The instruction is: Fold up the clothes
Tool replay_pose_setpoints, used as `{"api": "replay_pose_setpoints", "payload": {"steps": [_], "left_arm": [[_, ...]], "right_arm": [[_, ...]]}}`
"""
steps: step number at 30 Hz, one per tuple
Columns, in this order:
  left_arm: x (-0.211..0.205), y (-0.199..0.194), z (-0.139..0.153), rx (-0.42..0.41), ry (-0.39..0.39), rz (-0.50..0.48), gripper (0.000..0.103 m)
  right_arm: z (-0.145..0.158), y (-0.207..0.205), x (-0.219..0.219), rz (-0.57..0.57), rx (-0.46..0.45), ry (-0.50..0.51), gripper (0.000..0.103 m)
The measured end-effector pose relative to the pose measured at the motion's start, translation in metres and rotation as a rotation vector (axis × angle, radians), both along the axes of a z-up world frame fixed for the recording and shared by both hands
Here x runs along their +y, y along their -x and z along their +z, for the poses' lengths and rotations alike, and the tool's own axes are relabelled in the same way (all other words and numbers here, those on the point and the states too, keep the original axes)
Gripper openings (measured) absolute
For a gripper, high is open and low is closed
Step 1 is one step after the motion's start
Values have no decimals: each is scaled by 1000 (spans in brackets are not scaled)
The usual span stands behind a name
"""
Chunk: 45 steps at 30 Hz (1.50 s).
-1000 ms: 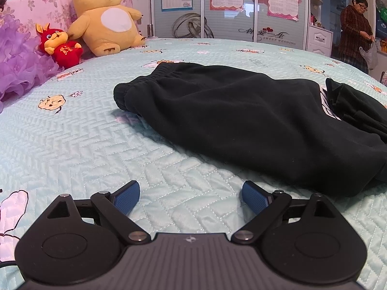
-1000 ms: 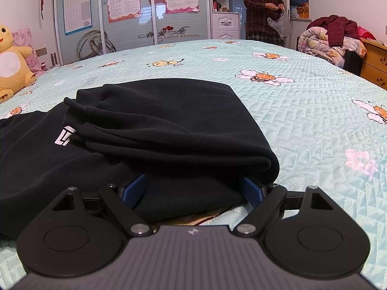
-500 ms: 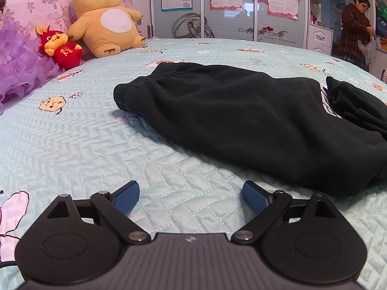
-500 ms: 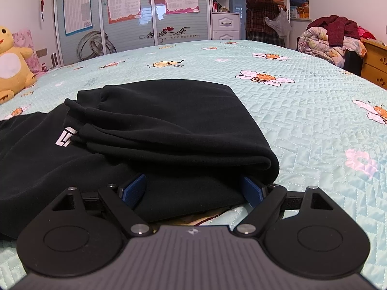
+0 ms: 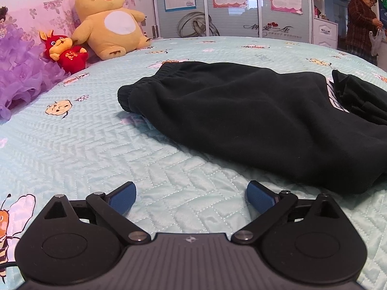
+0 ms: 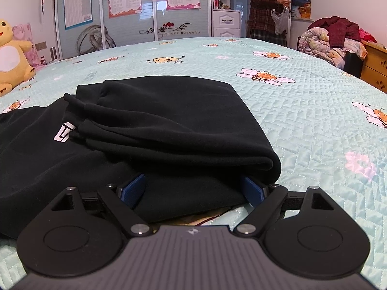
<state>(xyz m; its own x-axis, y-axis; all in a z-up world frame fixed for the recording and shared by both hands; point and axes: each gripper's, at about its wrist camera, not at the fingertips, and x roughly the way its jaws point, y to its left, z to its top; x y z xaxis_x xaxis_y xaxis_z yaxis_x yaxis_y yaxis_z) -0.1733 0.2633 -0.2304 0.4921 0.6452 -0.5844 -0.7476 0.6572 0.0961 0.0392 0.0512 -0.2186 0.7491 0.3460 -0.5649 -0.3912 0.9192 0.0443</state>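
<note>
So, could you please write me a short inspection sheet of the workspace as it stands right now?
Surface: quilted light-blue bedspread with cartoon bee prints.
Job's things: black trousers lie on it, one end folded back over the rest; white logo showing.
Clutter: yellow plush toy, red plush toy and purple frilly fabric at the bed's far edge.
Grippers: left gripper open over bare bedspread, jaws just widened, nothing between them; right gripper open, trouser edge between its pads.
Cables: thin dark lead at the left view's edge.
Surroundings: wardrobe doors with posters, a person holding a bag, heaped bedding.
</note>
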Motion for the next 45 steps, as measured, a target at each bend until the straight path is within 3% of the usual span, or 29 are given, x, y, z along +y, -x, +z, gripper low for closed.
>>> {"api": "replay_pose_setpoints", "payload": {"steps": [45], "left_arm": [[0,0,-1,0,-1,8,103]], "right_arm": [[0,-1,2,0,-3,23,86]]}}
